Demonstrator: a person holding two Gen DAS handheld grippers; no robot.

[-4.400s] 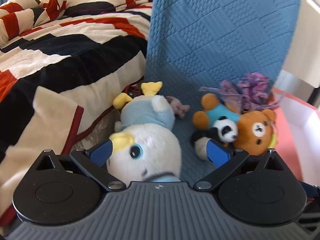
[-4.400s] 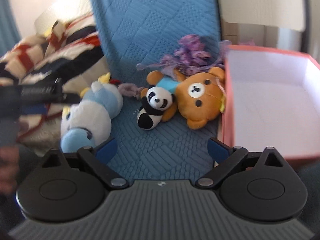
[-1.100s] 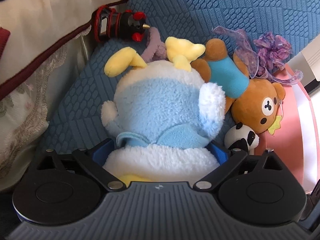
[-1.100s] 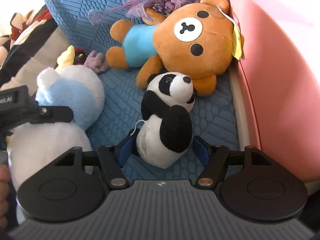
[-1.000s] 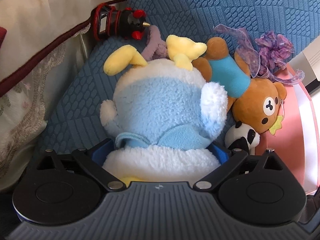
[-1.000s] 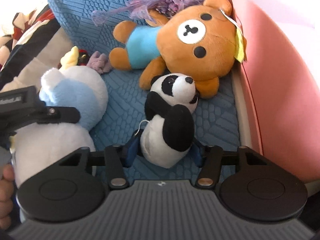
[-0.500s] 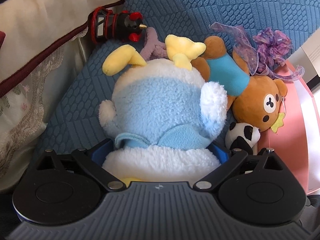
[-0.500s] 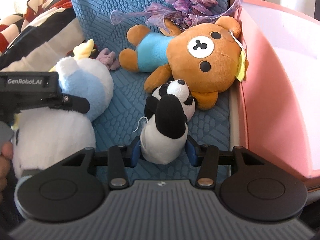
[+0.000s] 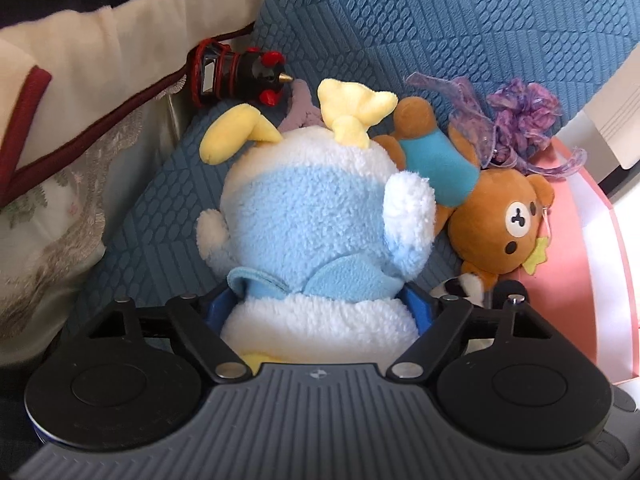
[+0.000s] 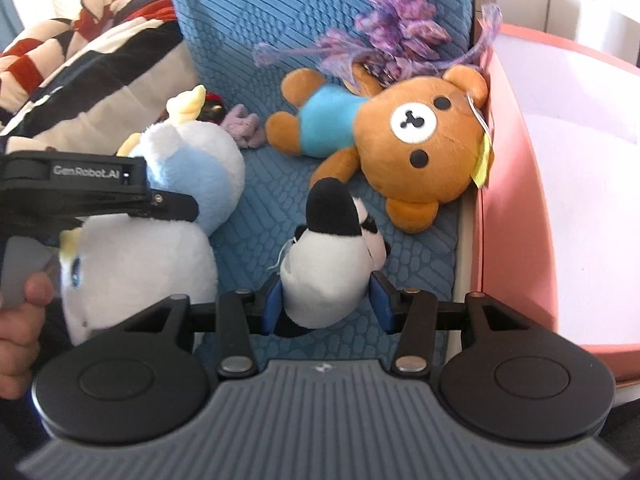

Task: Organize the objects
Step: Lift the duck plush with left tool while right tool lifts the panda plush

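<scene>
Left gripper (image 9: pixel 320 312) clamps blue-white plush (image 9: pixel 316 216); right gripper (image 10: pixel 326 304) seemingly squeezes panda (image 10: pixel 332 256).

Right gripper (image 10: pixel 326 307) — blue pads pressed against both sides of the panda plush (image 10: pixel 332 264), gripping its white lower body. Panda's black part points up, face turned toward the pink box (image 10: pixel 516 200). Brown bear plush (image 10: pixel 404 140) in a blue shirt lies on the blue quilted cushion (image 10: pixel 320 12), head against the box wall, yellow tag at its ear. Purple ribbon tuft (image 10: pixel 396 28) behind the bear. Left gripper (image 10: pixel 120 200) clamps the blue-and-white plush (image 10: pixel 160 216) — fingers of a hand (image 10: pixel 20 320) at frame edge. Striped blanket (image 10: pixel 80 60) upper left.
</scene>
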